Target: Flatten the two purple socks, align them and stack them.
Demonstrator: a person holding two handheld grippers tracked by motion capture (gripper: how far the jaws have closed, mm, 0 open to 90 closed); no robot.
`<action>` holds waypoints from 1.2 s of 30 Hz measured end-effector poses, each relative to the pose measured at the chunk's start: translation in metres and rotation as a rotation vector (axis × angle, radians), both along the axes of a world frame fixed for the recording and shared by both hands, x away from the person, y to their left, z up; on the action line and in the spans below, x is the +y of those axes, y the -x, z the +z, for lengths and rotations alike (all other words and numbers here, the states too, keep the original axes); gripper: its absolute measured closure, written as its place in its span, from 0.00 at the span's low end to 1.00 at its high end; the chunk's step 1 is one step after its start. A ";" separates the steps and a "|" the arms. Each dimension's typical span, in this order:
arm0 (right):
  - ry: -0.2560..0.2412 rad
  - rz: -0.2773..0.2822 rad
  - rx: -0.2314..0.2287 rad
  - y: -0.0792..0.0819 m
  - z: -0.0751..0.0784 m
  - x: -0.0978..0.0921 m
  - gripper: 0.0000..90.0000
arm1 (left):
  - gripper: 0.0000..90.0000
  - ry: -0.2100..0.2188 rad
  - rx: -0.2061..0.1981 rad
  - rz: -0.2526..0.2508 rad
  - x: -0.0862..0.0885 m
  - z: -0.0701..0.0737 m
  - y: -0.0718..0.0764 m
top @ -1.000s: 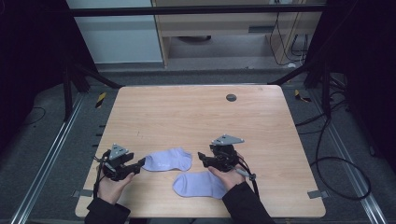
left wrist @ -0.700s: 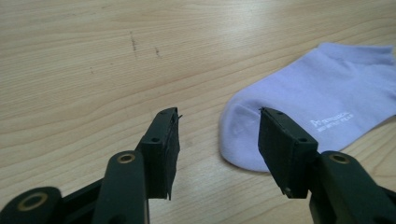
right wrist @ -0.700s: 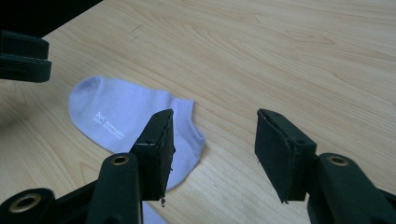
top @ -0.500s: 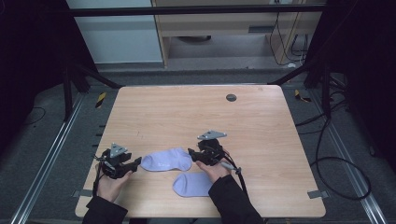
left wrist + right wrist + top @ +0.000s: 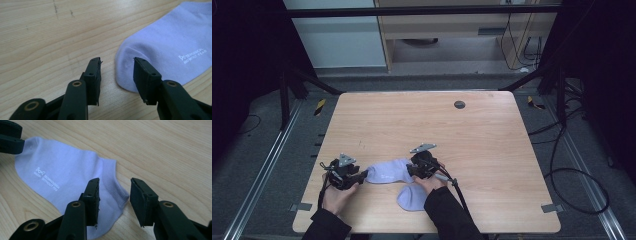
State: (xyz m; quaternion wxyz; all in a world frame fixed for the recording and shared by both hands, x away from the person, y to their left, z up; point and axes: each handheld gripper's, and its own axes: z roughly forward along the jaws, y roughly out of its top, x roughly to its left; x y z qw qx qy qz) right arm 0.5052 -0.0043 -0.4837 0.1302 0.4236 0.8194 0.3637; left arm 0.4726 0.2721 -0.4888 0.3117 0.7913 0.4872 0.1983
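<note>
— Both grippers have closed in on the upper sock since a second ago; the right gripper (image 5: 411,170) has slid left from beside the lower sock to the upper sock's cuff end, and the left gripper (image 5: 362,175) has edged up to its toe.

— From the high view, where do things lie?

— On the near part of the table (image 5: 422,120); the upper sock (image 5: 387,171) lies flat between the two grippers, and the lower sock (image 5: 411,196) sits just below it, partly under the right hand (image 5: 428,182); the left hand (image 5: 337,192) grips its tool near the table's front edge.

— And the left gripper view?

— Jaws spread; the upper sock's rounded toe (image 5: 130,60) lies between and just ahead of them, the right jaw over the fabric, the left over bare wood; white lettering (image 5: 192,55) shows on the sock.

— Right gripper view?

— Jaws spread here too; the ribbed cuff (image 5: 113,185) lies between them, the left jaw over the sock, the right over wood; nothing is pinched; the other gripper's tip (image 5: 10,142) shows at the toe end.
</note>
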 end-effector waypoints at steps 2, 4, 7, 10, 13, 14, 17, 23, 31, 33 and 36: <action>0.012 0.000 0.004 -0.001 -0.003 0.002 0.68 | 0.66 -0.003 0.008 -0.006 -0.002 -0.002 -0.001; 0.020 -0.001 0.004 -0.001 -0.005 0.003 0.70 | 0.68 -0.004 0.013 -0.009 -0.004 -0.003 -0.001; 0.037 -0.006 0.007 -0.001 -0.007 0.004 0.74 | 0.74 0.002 0.017 -0.015 -0.005 -0.003 -0.001; 0.063 -0.010 0.012 -0.001 -0.010 0.004 0.78 | 0.79 0.011 0.017 -0.016 -0.006 -0.003 -0.001; 0.062 -0.015 0.009 0.000 -0.010 0.005 0.84 | 0.84 0.011 0.022 -0.021 -0.008 -0.003 -0.001; 0.060 -0.017 0.014 0.001 -0.010 0.005 0.86 | 0.86 0.013 0.024 -0.019 -0.008 -0.003 0.000; 0.051 -0.023 0.027 0.002 -0.009 0.007 0.93 | 0.93 0.012 0.026 -0.024 -0.010 -0.003 0.000; 0.015 -0.021 0.009 0.005 -0.003 0.003 0.96 | 0.96 0.032 0.033 -0.031 -0.009 0.002 0.002; -0.049 0.000 -0.024 0.017 0.023 -0.014 0.96 | 0.96 0.106 -0.029 -0.057 -0.012 0.024 0.014; -0.063 0.007 -0.028 0.020 0.029 -0.019 0.96 | 0.96 0.124 -0.042 -0.064 -0.015 0.029 0.018; -0.074 0.014 -0.037 0.024 0.036 -0.025 0.96 | 0.96 0.142 -0.057 -0.080 -0.021 0.036 0.022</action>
